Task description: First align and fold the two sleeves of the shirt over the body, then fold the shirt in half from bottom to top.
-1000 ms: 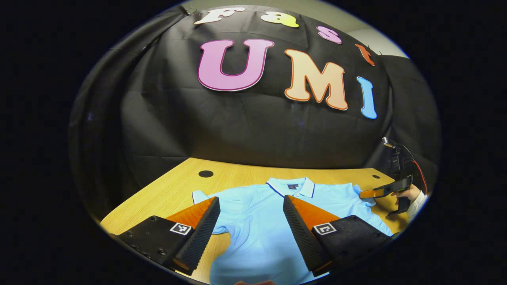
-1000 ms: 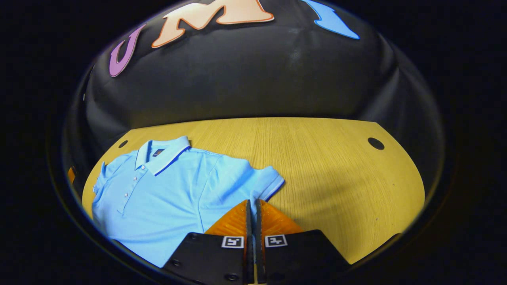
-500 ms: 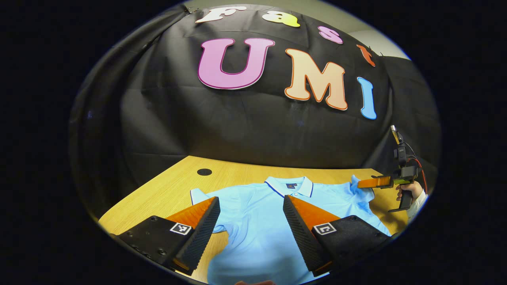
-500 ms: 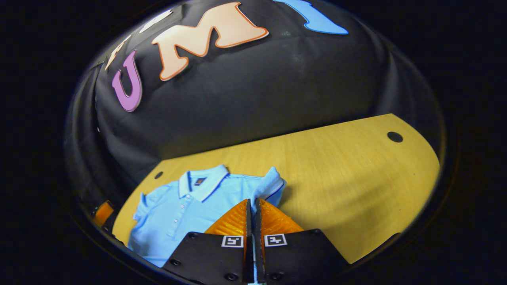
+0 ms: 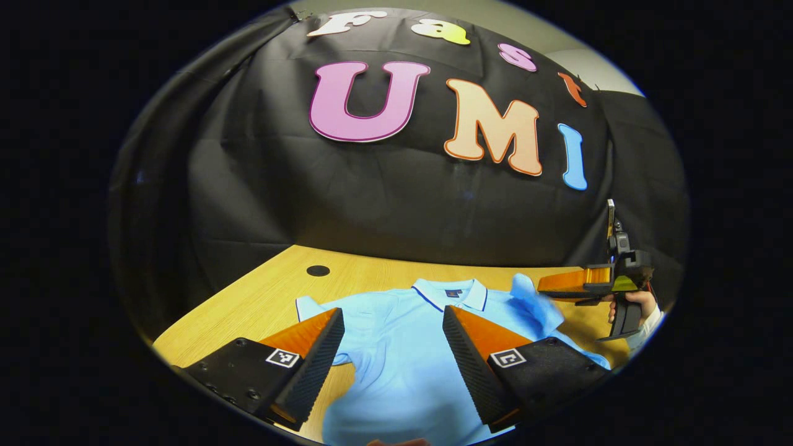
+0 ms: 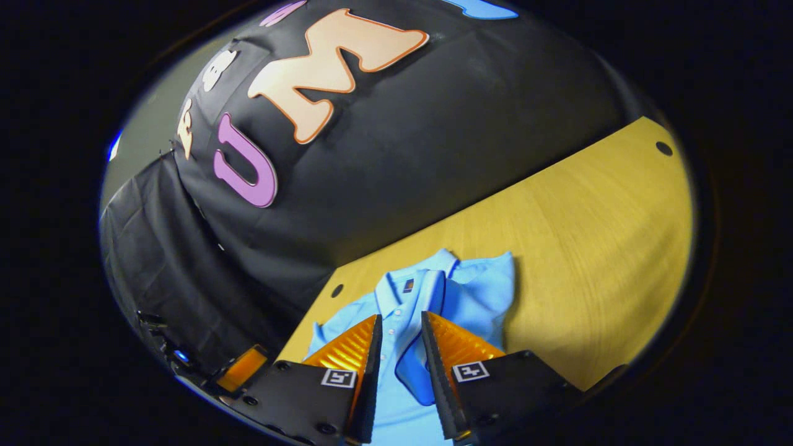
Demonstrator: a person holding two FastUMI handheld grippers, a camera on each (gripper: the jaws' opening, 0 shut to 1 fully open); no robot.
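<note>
A light blue shirt [image 5: 403, 347] lies face up on the wooden table [image 5: 260, 297], its collar [image 5: 452, 292] toward the black cloth wall [image 5: 372, 198]. In the left gripper view, the left gripper [image 5: 393, 322] hangs above the body of the shirt with its fingers set wide apart and nothing between them. At the right edge of that view, a hand [image 5: 635, 303] holds the right gripper [image 5: 542, 286] level above the table, its fingers reaching toward the shirt's right sleeve [image 5: 533, 303], which is turned in over the chest beside the collar. In the right gripper view, the right gripper [image 6: 401, 322] has its fingers parted by a narrow gap, and the sleeve [image 6: 433, 347] lies folded on the shirt below them, with no finger pressing it. The left sleeve [image 5: 316, 308] lies flat on the table.
</note>
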